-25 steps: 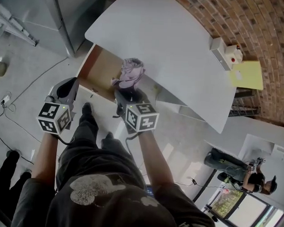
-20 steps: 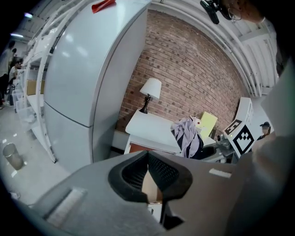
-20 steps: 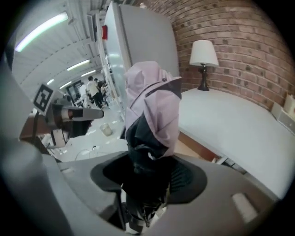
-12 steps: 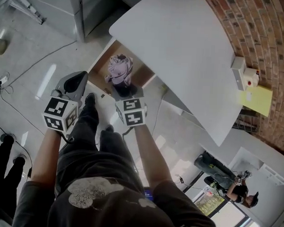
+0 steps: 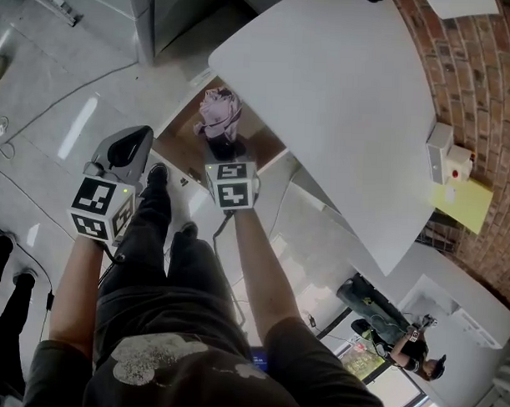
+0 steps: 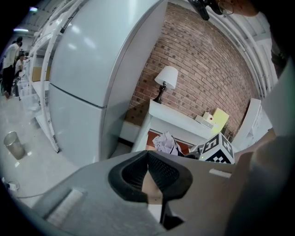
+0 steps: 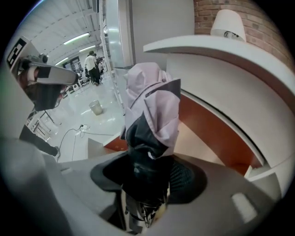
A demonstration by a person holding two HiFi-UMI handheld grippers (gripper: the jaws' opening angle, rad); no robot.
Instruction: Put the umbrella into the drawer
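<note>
The folded lilac-and-black umbrella [image 5: 219, 114] stands upright in my right gripper [image 5: 222, 147], which is shut on its black lower part. It hangs over the open drawer [image 5: 184, 138], whose inside is brown, under the white desk top [image 5: 325, 101]. In the right gripper view the umbrella [image 7: 154, 106] rises from between the pads of the right gripper [image 7: 147, 170], with the drawer's floor [image 7: 207, 133] behind it. My left gripper [image 5: 127, 148] hovers left of the drawer, shut and empty. In the left gripper view the tips of the left gripper [image 6: 147, 154] meet, and the umbrella [image 6: 166, 142] shows beyond them.
A white box with a red button [image 5: 447, 159] and a yellow sheet [image 5: 464, 202] lie at the desk's far right. A grey fridge [image 6: 92, 69] stands left of the desk, and a lamp [image 6: 167, 80] sits on it. The person's shoes [image 5: 158, 174] stand by the drawer front. Cables [image 5: 21, 199] cross the floor.
The right gripper has sunk with the umbrella, which now hangs over the drawer's inside instead of at its edge. The left gripper has dropped too, staying left of the drawer.
</note>
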